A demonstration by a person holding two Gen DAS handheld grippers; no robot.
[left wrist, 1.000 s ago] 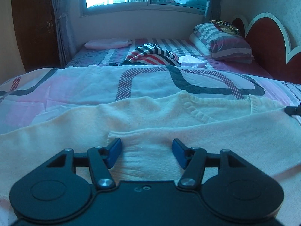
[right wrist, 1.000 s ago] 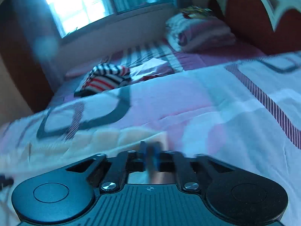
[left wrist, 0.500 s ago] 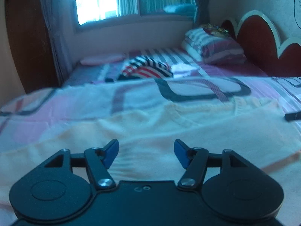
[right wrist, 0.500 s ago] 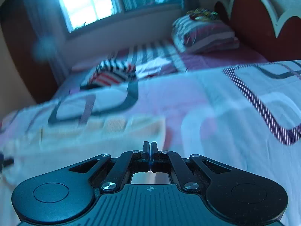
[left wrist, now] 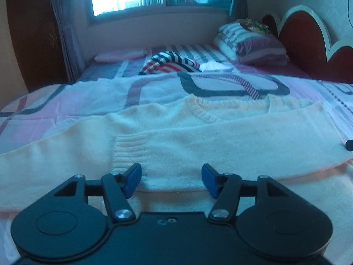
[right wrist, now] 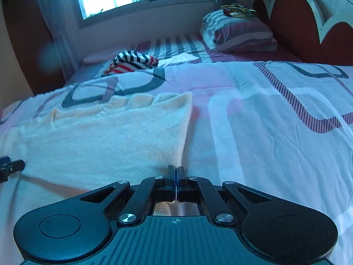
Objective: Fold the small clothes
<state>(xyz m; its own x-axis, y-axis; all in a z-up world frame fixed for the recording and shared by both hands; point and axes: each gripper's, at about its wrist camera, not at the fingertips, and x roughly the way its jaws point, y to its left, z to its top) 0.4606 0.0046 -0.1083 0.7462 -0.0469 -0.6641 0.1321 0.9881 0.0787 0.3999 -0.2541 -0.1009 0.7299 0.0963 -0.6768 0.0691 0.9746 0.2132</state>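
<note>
A cream knit sweater [left wrist: 198, 137] lies flat on the patterned bedspread [left wrist: 92, 97], its right sleeve folded across the body with the ribbed cuff [left wrist: 128, 152] toward the left. My left gripper [left wrist: 171, 177] is open and empty, low over the folded sleeve near the cuff. In the right wrist view the sweater [right wrist: 106, 141] lies to the left. My right gripper [right wrist: 175, 173] is shut with nothing visible between its pads, at the sweater's right edge.
A striped garment [left wrist: 169, 64] and a white cloth [left wrist: 215, 66] lie further up the bed. Striped pillows [left wrist: 249, 44] rest by the red headboard [left wrist: 302, 44]. A folded pink cloth [left wrist: 121, 55] lies under the window. The bedspread [right wrist: 275, 121] stretches to the right.
The left gripper rose and tilted, then came back down low over the folded sleeve, still open. The right gripper swung right along the sweater's edge, staying shut.
</note>
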